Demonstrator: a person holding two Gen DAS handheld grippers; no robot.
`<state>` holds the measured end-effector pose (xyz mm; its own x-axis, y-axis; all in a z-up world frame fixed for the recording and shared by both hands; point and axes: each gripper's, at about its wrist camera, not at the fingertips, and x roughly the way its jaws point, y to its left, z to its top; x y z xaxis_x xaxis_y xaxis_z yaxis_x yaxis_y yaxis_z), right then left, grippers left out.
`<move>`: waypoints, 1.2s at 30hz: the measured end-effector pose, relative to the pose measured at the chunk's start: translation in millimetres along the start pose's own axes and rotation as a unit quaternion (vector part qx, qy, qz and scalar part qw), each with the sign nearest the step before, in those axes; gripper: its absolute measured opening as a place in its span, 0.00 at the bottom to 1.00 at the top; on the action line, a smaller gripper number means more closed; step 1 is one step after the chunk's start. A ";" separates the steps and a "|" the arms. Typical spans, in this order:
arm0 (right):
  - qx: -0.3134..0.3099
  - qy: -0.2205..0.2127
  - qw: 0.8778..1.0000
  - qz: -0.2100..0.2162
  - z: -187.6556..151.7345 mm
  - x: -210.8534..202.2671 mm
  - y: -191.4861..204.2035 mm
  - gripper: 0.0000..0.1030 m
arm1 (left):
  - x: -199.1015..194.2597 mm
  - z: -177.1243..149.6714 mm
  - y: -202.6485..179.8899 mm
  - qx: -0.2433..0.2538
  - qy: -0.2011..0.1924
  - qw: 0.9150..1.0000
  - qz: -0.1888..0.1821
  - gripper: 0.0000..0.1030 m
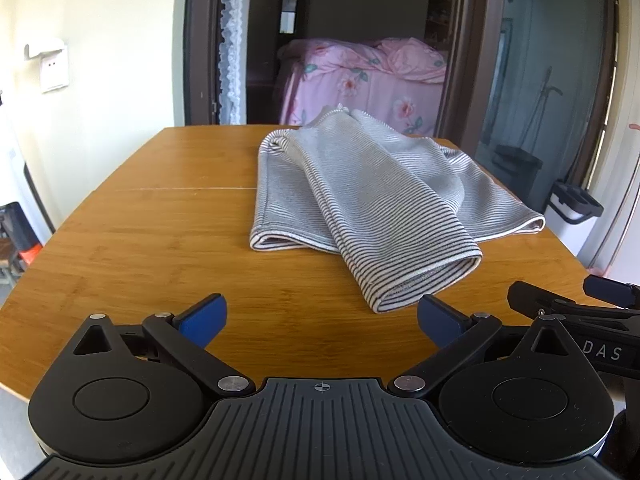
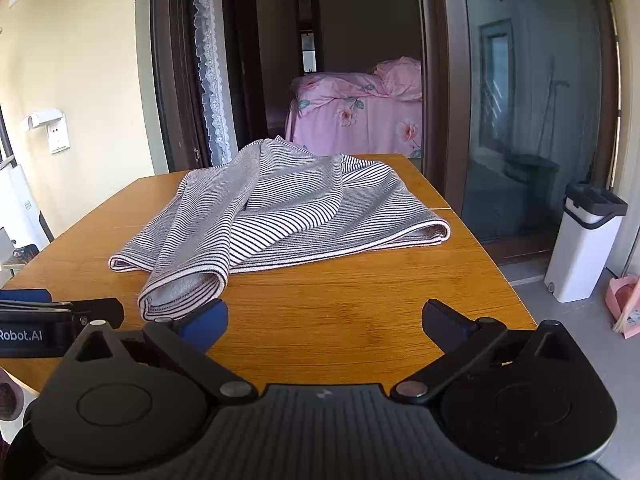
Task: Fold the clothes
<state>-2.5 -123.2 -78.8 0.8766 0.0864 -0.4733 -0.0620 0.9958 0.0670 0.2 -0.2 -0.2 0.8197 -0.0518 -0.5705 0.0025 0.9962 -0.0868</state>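
Left hand-held gripper (image 1: 322,314): jaws spread wide, nothing between them, held low over the near edge of the tabletop (image 1: 160,248). Right hand-held gripper (image 2: 324,316): same state, wide open and empty, just beside the left one.

Striped shirt (image 1: 360,196) lies on the tabletop ahead of both, toward the far right part, partly folded. 1 sleeve (image 2: 188,280) is draped across the body of the shirt, its cuff end nearest the grippers and apart from the blue pads.

Handling estimate: thin knit, light, limp, no stiffness (it sags and ripples where layers overlap). It should bunch and drag rather than slide as 1 piece, and a pinch may catch only the top layer.

Grasp sites, judged: the cuff of the sleeve for the near grab; the hemmed folded edge (image 2: 436,232) at the right for the body. Pinch at seams, where the cloth is thickest.
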 end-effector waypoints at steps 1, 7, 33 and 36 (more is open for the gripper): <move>-0.001 0.000 1.000 0.001 -0.1 0.1 0.3 1.00 | 0.2 -0.1 -0.1 0.001 0.001 1.000 0.000 1.00; -0.004 0.003 1.000 0.009 -0.7 0.6 2.3 1.00 | 1.6 -0.5 -0.8 0.004 0.005 1.000 0.000 1.00; 0.009 0.023 1.000 0.009 -1.5 13.0 9.3 1.00 | 4.6 2.4 -3.2 0.006 0.014 1.000 -0.005 1.00; 0.010 0.024 1.000 0.009 -2.4 13.5 9.2 1.00 | 4.6 1.6 -3.0 0.006 0.014 1.000 -0.005 1.00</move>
<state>7.6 -112.8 -86.7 0.8517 0.1054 -0.5133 -0.0665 0.9934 0.0936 4.8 -3.2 -1.2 0.8038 -0.0625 -0.5917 0.0169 0.9965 -0.0823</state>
